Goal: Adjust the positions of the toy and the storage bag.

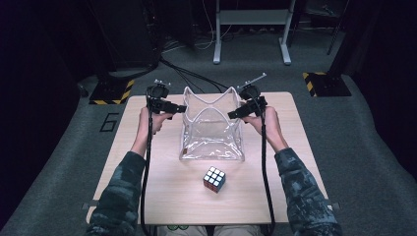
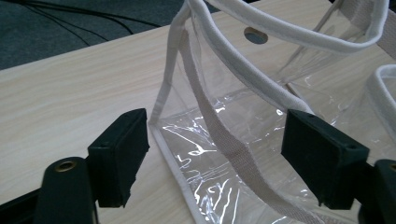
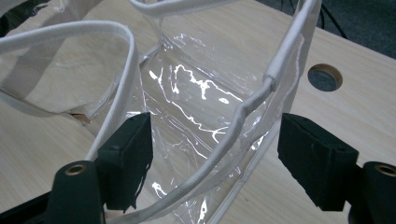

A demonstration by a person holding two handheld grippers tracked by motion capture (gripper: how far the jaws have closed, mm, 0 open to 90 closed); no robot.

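The clear plastic bag (image 1: pixel 212 129) stands open at table centre. The left gripper (image 1: pixel 183 108) at 9 o'clock and the right gripper (image 1: pixel 231 115) at 3 o'clock have jaws apart around its side edges, not yet clamped. The Rubik's cube (image 1: pixel 214 179) at 6 o'clock waits outside.

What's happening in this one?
A person at a table holds a gripper in each hand and has brought both to a clear plastic bag with white trim. The left gripper is at the bag's left side, the right gripper at its right. In both gripper views the jaws straddle a side edge of the bag but don't press on it. A Rubik's cube sits untouched in front of the bag.
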